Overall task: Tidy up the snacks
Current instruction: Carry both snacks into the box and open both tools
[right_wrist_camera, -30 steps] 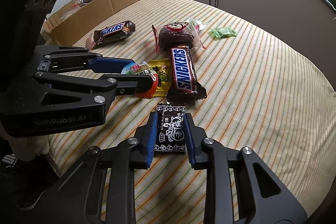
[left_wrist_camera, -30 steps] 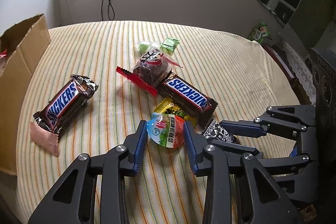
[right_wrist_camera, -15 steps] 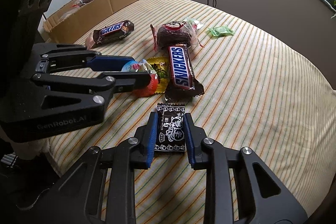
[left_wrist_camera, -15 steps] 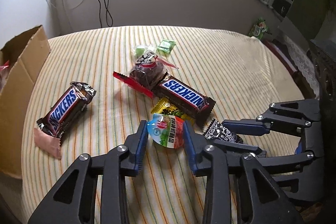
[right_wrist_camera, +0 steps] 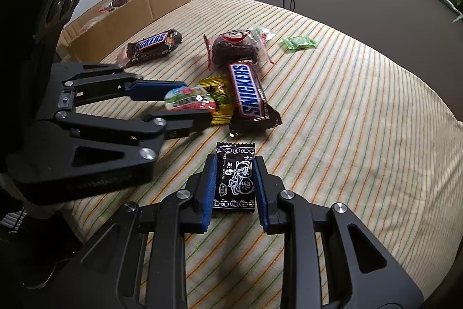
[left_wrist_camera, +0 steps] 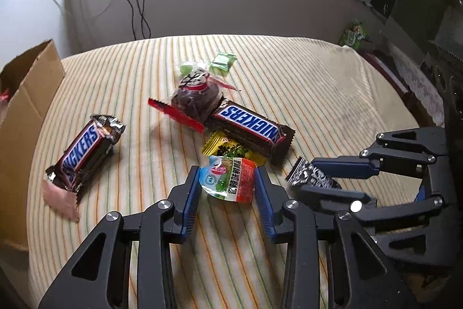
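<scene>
"SNICKERS" in white-edged blue letters runs along two brown foil-wrapped chocolate bars (left_wrist_camera: 250, 125) (left_wrist_camera: 84, 151) — "Cream Plum" reads on the black-and-white patterned candy sachet (right_wrist_camera: 235, 178).

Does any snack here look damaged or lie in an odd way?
Nothing looks spilled or damaged. One oddity: the snacks in the middle overlap. The dark cake pack rests against one end of the long Snickers, whose side partly covers the yellow candy. The small Snickers lies apart, whole.
</scene>
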Demonstrator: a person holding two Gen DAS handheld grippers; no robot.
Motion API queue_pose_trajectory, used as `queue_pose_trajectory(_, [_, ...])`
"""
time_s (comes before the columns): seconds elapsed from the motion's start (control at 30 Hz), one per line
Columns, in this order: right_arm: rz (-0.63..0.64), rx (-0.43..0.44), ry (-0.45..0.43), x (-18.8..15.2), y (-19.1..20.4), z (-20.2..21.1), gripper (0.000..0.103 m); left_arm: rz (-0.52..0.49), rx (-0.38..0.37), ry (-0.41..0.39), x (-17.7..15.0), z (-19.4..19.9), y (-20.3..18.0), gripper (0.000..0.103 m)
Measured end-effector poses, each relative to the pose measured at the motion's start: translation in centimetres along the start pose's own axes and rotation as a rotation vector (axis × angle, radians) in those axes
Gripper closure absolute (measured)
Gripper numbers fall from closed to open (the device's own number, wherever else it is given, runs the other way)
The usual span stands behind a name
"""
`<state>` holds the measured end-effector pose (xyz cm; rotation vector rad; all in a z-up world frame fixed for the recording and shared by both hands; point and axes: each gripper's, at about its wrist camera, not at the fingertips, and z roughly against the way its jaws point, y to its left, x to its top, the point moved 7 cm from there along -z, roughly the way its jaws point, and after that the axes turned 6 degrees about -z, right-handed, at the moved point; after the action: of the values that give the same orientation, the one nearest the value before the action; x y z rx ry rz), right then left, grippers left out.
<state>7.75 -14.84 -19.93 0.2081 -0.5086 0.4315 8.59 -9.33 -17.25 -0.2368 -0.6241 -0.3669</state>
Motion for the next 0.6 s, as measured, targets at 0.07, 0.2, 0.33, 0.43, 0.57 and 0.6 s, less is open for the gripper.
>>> queue_pose_trajectory(0.07, [-0.011, -0.003, -0.008, 0.1, -0.2, 0.3, 0.077, 0.015, -0.001, -0.003, -0.1, 0.2, 0.3, 0.067])
queue_pose_trajectory(0.2, [-0.022, -0.005, -0.028, 0.5, -0.4, 1.1, 0.077, 0.042, -0.011, -0.03, -0.1, 1.5, 0.9, 0.067])
queue_pose_trajectory(0.33, [-0.012, 0.001, -0.058, 1.6, 0.2, 2.1, 0.077, 0.061, -0.011, -0.063, 0.3, 3.1, 1.9, 0.067])
queue_pose_trajectory(0.43, [0.0, 0.005, -0.076, 2.6, 0.8, 2.4, 0.077, 0.08, -0.002, -0.092, 0.5, 4.4, 3.0, 0.067])
queue_pose_trajectory(0.57, [0.028, 0.017, -0.109, 4.8, 2.1, 2.8, 0.078, 0.115, 0.021, -0.133, 1.0, 6.3, 5.1, 0.067])
queue_pose_trajectory(0.6, [0.035, 0.021, -0.116, 5.3, 2.4, 2.9, 0.077, 0.121, 0.028, -0.139, 1.0, 6.7, 5.4, 0.067])
